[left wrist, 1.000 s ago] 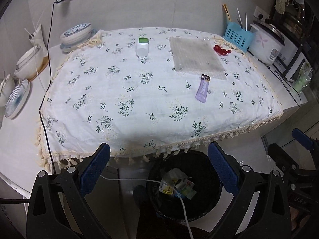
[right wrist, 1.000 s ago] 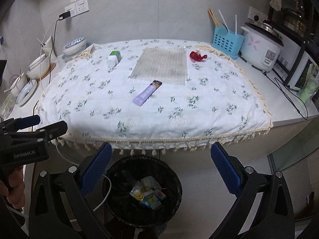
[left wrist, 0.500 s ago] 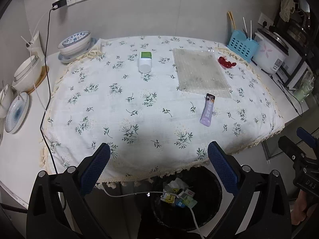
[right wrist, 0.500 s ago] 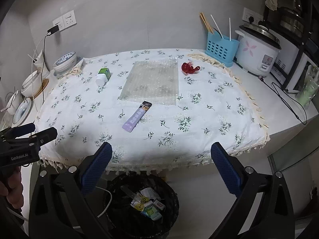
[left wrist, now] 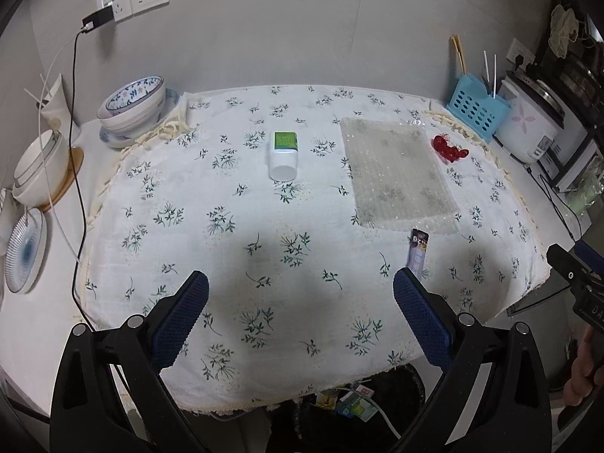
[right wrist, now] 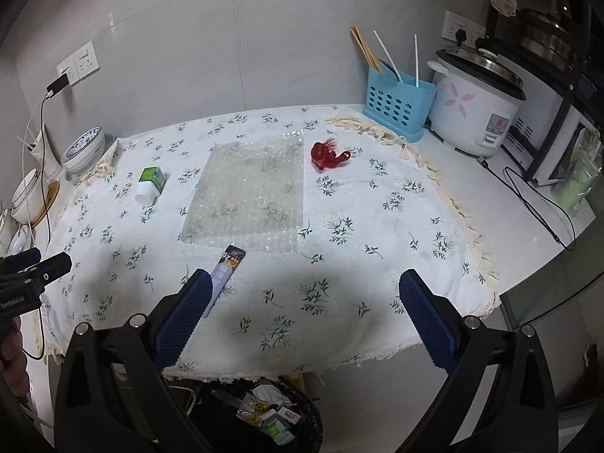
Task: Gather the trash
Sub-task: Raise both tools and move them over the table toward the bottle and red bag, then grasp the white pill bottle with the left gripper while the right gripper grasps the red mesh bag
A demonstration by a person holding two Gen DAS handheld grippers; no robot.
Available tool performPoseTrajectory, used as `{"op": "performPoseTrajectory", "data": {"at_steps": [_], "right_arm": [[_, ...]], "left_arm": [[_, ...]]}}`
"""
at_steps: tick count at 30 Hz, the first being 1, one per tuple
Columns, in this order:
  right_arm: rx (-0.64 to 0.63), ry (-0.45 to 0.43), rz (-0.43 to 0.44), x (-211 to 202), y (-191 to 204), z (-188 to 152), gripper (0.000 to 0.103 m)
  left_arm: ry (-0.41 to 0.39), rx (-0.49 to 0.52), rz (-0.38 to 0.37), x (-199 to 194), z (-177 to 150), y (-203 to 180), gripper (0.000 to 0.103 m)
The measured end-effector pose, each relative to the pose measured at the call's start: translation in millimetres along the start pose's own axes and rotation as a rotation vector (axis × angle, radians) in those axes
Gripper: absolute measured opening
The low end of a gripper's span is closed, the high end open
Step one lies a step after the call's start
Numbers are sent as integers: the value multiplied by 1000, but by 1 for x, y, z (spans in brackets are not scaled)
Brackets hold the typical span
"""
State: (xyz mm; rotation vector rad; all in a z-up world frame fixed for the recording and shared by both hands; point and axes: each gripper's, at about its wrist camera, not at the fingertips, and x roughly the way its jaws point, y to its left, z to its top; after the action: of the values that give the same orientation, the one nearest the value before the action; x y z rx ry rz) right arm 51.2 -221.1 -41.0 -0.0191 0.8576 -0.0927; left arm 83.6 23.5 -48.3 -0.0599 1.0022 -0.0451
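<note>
On the flowered tablecloth [left wrist: 264, 249] lie a purple wrapper [left wrist: 417, 253] [right wrist: 226, 268], a sheet of bubble wrap [left wrist: 396, 173] [right wrist: 249, 200], a crumpled red wrapper [left wrist: 449, 150] [right wrist: 328, 154] and a tipped white bottle with a green label [left wrist: 284, 156] [right wrist: 150, 185]. My left gripper [left wrist: 300, 283] hangs open over the cloth's near part, the wrapper just beyond its right finger. My right gripper [right wrist: 302, 283] is open too, with the wrapper by its left finger. A black trash bin [right wrist: 264, 415] [left wrist: 358, 404] holding several scraps stands under the table's front edge.
Stacked bowls [left wrist: 132, 105] and plates [left wrist: 26, 249] fill the counter's left side, with a charger cable [left wrist: 77, 151] hanging there. A blue utensil holder [right wrist: 398, 104], a rice cooker [right wrist: 475, 102] and a black cable [right wrist: 536, 204] stand at the right. A hand [left wrist: 583, 370] holds the other gripper.
Both grippers have risen from above the bin and moved forward over the table. The purple wrapper now sits close to their fingers. Nothing was picked up.
</note>
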Motion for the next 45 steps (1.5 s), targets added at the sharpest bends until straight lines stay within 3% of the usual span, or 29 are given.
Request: {"op": "performPoseTrajectory", "data": {"at_steps": [16, 32, 45], "right_arm": [[-2, 47, -8, 88, -14, 71, 95], [23, 174, 4, 212, -33, 123, 79], [50, 220, -22, 267, -42, 141, 65]], "left_arm": [[58, -35, 10, 82, 73, 18, 95], [128, -60, 45, 162, 121, 33, 93], [192, -42, 65, 209, 134, 36, 84]]}}
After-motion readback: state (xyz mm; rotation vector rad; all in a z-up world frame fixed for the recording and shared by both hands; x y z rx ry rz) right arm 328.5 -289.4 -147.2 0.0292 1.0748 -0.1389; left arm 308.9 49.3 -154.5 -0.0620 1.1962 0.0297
